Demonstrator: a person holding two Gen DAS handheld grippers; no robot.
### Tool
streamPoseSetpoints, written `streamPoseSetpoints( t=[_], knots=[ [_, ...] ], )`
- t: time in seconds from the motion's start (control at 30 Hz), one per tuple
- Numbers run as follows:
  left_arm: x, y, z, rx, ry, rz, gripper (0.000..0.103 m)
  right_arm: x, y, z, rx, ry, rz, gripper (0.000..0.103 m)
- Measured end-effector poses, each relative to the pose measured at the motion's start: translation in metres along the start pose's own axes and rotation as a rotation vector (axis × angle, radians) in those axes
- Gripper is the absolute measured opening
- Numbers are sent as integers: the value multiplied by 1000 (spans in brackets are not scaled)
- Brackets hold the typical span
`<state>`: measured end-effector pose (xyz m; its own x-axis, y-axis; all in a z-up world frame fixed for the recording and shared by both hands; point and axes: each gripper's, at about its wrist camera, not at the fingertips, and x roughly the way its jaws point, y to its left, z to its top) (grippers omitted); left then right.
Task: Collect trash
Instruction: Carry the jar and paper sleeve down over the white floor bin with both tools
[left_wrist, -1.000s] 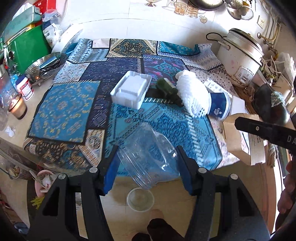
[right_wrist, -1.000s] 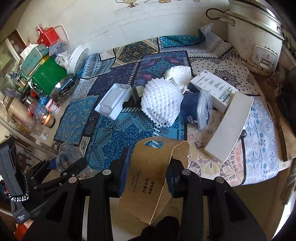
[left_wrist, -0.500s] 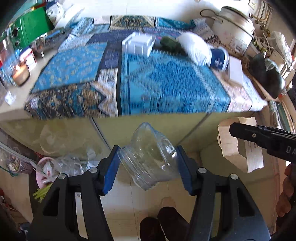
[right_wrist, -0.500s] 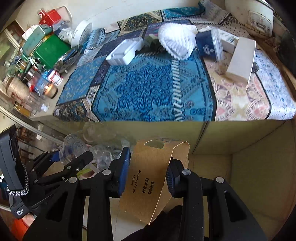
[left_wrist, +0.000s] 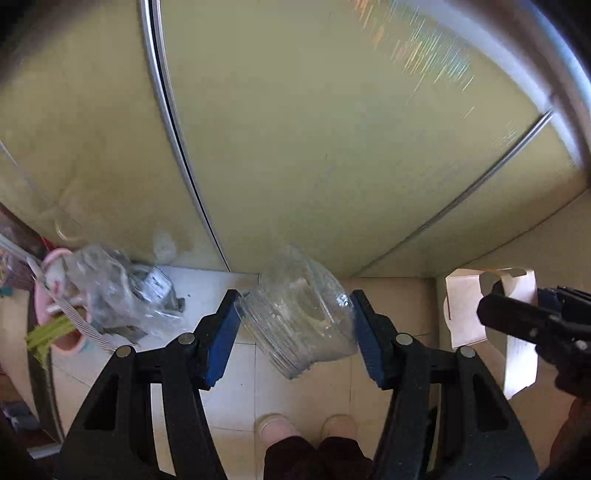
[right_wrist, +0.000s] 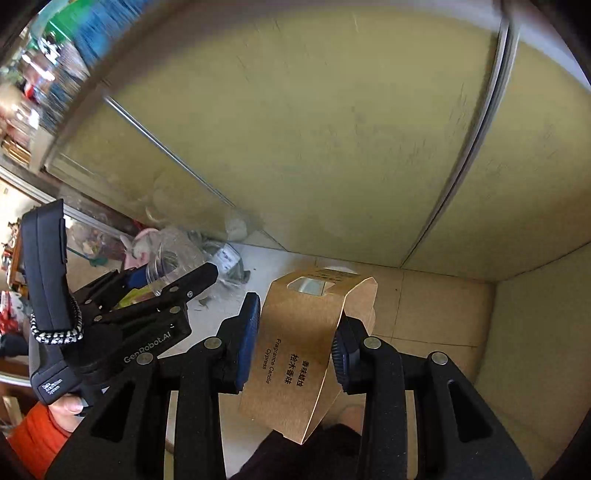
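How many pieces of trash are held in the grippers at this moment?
2: a clear plastic container in the left gripper, a brown cardboard box in the right gripper.

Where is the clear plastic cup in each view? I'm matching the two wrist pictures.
Left wrist view: the clear plastic cup sits low in the middle, clamped between the left gripper.
Right wrist view: it is small at the left edge, at the tip of that gripper.
Shared landmark: the clear trash bag on the floor by the cabinet.
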<state>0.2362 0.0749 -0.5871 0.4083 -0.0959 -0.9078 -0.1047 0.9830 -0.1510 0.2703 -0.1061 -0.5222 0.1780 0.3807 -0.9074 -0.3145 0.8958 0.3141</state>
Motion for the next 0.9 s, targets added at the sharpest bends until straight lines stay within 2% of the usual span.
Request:
streamPoseSetpoints(
  t=[0.23, 0.37, 0.5, 0.6, 0.67, 0.9],
  knots=[
    [142, 17, -52, -30, 125, -62, 59, 136, -64, -27, 61, 61, -6, 33],
    [211, 22, -78, -41, 172, -69, 59, 196, -92, -35, 84, 83, 5, 33],
    [267, 27, -97, -59, 215, -117, 59, 246, -111, -47, 107, 108, 53, 33],
    [300, 28, -104, -59, 249, -137, 59, 273, -114, -51, 122, 135, 103, 33],
    [313, 31, -108, -56, 254, -133, 59, 284, -116, -54, 104, 147, 92, 33],
    [322, 35, -106, -47, 217, -105, 59, 303, -120, -57, 85, 153, 97, 34]
  ],
)
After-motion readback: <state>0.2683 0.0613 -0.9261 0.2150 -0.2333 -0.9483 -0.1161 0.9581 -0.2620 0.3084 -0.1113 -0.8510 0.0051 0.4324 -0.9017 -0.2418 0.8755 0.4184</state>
